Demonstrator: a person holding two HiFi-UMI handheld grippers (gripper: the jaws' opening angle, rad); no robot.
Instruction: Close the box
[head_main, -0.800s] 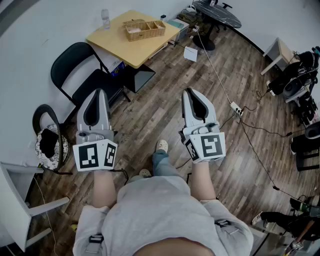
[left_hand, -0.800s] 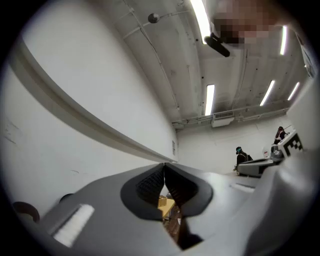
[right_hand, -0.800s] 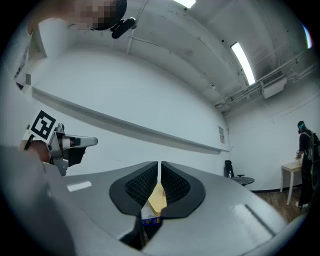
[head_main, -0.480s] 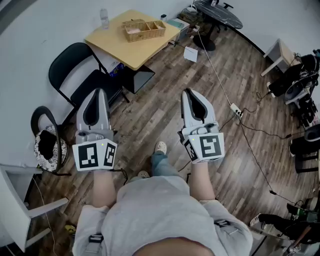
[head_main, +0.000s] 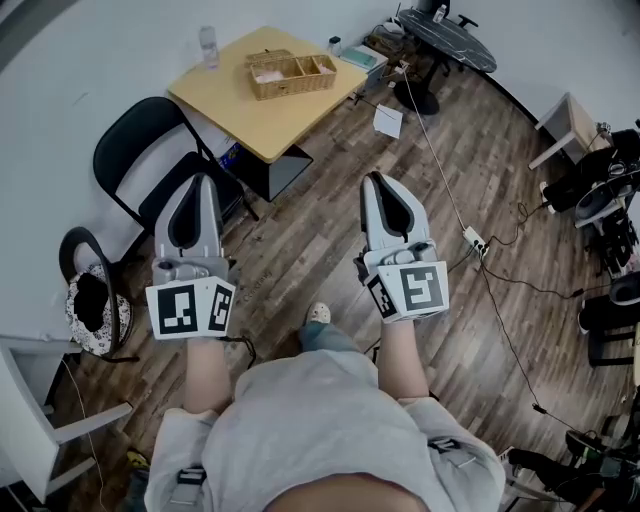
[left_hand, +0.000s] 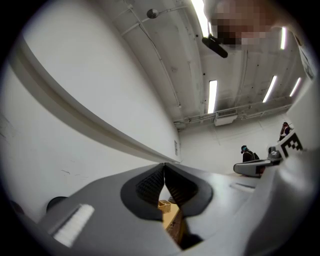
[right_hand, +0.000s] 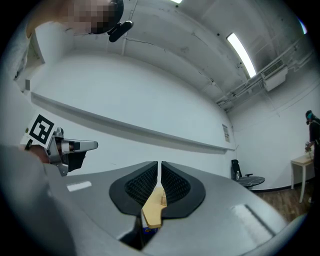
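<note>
The box is a wicker basket (head_main: 291, 73) with open compartments, standing on a small yellow table (head_main: 262, 118) far ahead of me. Both grippers are held at waist height over the wooden floor and point toward that table. My left gripper (head_main: 196, 181) is shut with nothing in it, well short of the table. My right gripper (head_main: 379, 181) is also shut and empty, off to the table's right. In the left gripper view the wicker basket (left_hand: 164, 205) shows small below the closed jaws. Only the table (right_hand: 152, 211) shows in the right gripper view.
A black chair (head_main: 150, 160) stands left of the table, and a water bottle (head_main: 208, 45) sits on its far corner. A round stool (head_main: 95, 305) and a white chair (head_main: 40, 400) are at the left. Cables and a power strip (head_main: 474, 238) cross the floor at the right.
The table and wicker basket have drawn slightly closer and lower in the head view as I step toward them. Both grippers stay shut and level.
</note>
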